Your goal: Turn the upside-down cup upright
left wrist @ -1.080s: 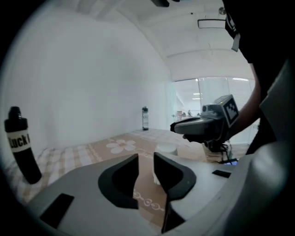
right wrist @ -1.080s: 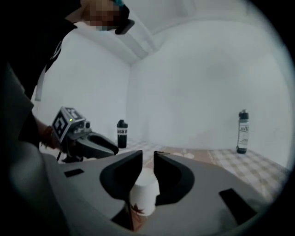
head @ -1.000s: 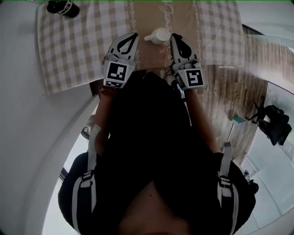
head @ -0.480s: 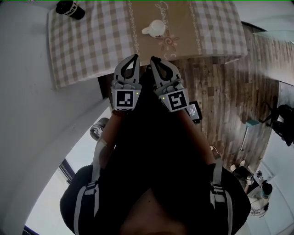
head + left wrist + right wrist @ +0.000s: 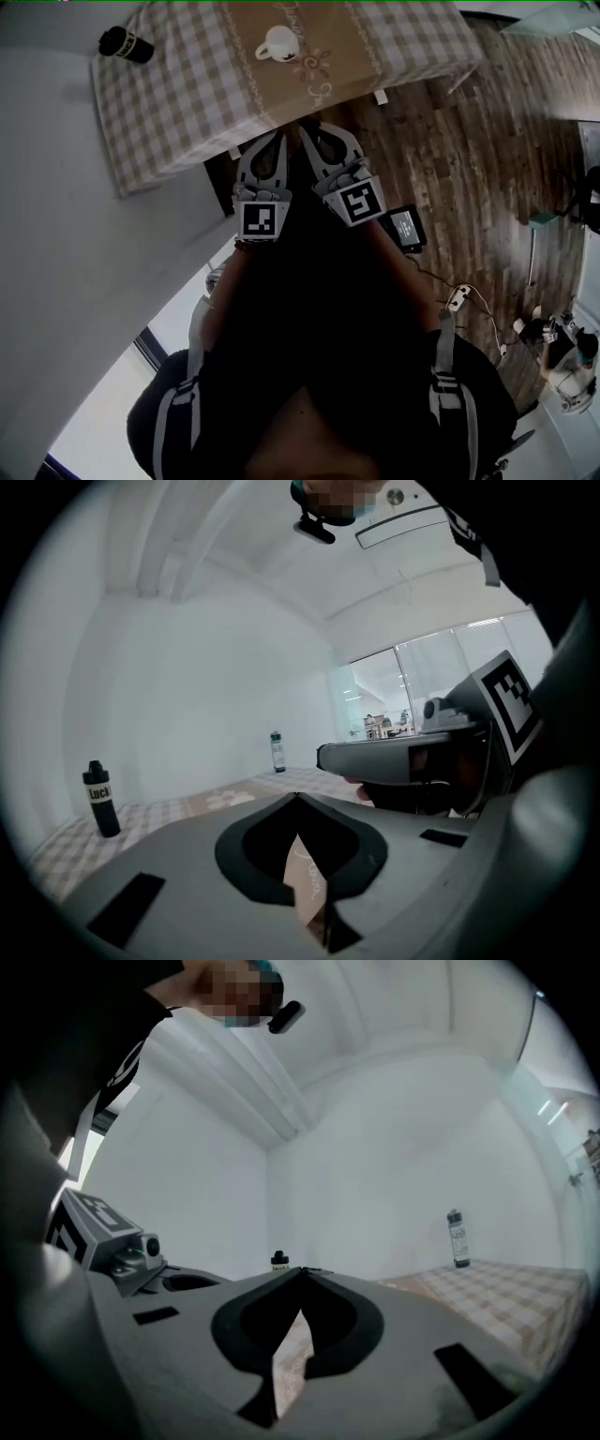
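Currently, a black bottle [image 5: 125, 44] stands at the left corner of the checked worktop [image 5: 187, 84], well apart from the white cup [image 5: 278, 42] on the tan centre strip. Only the gripper views show a second bottle [image 5: 277, 752] at the far edge. The left gripper [image 5: 279, 136] and right gripper [image 5: 306, 131] hang side by side short of the worktop, jaws clenched on nothing. The cup's handle points left; whether its mouth faces up cannot be made out.

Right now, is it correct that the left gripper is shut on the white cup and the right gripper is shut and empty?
Not quite: the left gripper is shut and empty too; the head view shows the cup on the table, clear of it.
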Motion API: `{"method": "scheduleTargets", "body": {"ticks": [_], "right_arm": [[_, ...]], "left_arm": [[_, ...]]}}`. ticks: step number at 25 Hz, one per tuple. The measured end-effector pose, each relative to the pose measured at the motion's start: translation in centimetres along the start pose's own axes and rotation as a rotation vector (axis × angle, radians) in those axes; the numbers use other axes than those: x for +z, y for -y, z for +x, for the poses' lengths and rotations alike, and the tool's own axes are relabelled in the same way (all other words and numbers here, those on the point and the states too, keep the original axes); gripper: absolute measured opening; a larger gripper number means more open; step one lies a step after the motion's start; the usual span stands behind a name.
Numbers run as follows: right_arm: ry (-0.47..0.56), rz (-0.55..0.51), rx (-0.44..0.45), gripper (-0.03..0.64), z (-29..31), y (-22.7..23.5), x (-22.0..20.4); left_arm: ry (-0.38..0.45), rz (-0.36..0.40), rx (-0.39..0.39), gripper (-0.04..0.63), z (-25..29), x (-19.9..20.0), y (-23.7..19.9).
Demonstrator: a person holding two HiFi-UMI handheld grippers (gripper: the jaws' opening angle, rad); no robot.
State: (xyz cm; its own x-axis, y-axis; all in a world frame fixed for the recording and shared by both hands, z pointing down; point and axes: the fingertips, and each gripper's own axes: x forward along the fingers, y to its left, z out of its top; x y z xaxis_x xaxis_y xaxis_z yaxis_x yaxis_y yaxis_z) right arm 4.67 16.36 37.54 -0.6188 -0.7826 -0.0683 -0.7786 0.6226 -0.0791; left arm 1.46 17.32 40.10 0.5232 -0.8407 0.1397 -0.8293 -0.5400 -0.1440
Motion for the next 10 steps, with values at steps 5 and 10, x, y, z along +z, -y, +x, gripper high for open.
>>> {"method": "scheduleTargets", "body": {"ticks": [5,10], "right_arm": [[-0.002,-0.014,-0.031,0.000,-2.6,0.4,-1.3],[0.022,0.004,-0.009,0.000,-10.0,5.7,-0.1]], "left_arm": [[0.013,-0.002,-0.060,-0.002,0.1,-0.7,2.8],[-0.016,0.019,-0.069,-0.002,2.0,0.3,11.7]]}}
